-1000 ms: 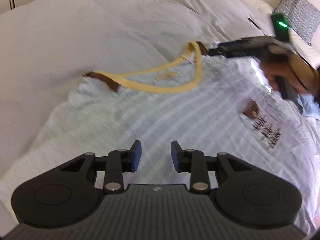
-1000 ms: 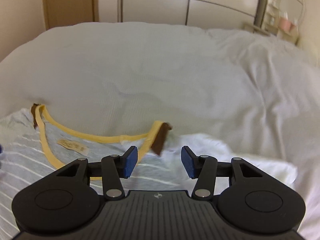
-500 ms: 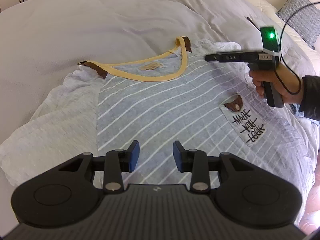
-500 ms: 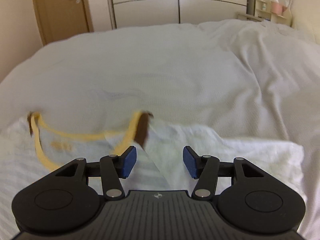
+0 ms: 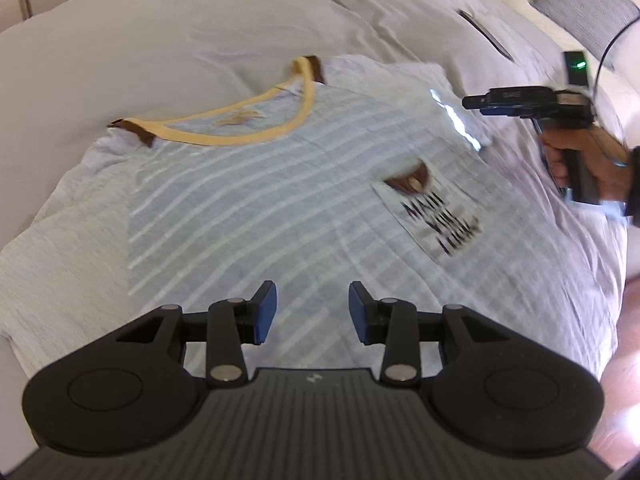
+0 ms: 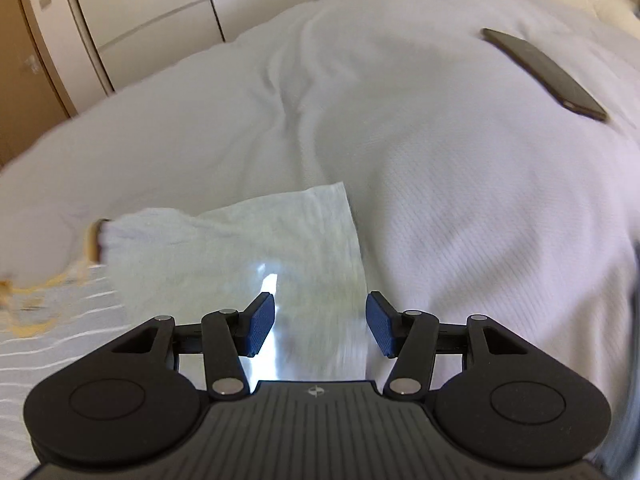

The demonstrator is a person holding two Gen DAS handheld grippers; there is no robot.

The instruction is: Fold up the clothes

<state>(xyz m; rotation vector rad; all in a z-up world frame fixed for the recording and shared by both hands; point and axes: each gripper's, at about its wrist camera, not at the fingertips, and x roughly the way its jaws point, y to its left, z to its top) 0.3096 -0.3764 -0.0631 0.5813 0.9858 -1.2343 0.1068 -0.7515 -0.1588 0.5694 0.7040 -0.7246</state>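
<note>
A grey T-shirt with white stripes point(image 5: 280, 208) lies spread flat on the white bed, front up. It has a yellow neckline point(image 5: 248, 132) and a printed chest pocket point(image 5: 436, 216). My left gripper point(image 5: 312, 314) is open and empty above the shirt's lower middle. My right gripper point(image 6: 320, 322) is open and empty above the shirt's pale right sleeve point(image 6: 248, 248). The right gripper also shows in the left wrist view point(image 5: 480, 105), held beyond that sleeve's edge.
The white bedspread point(image 6: 440, 168) stretches all around the shirt. A dark phone point(image 6: 544, 74) lies on the bed at the far right. A grey pillow point(image 5: 580, 8) sits at the head of the bed. Wardrobe doors point(image 6: 160, 12) stand behind the bed.
My right gripper has swung right, from the neckline over to the right sleeve. My left gripper has drawn back and turned slightly, so the pocket sits nearer the middle of its view.
</note>
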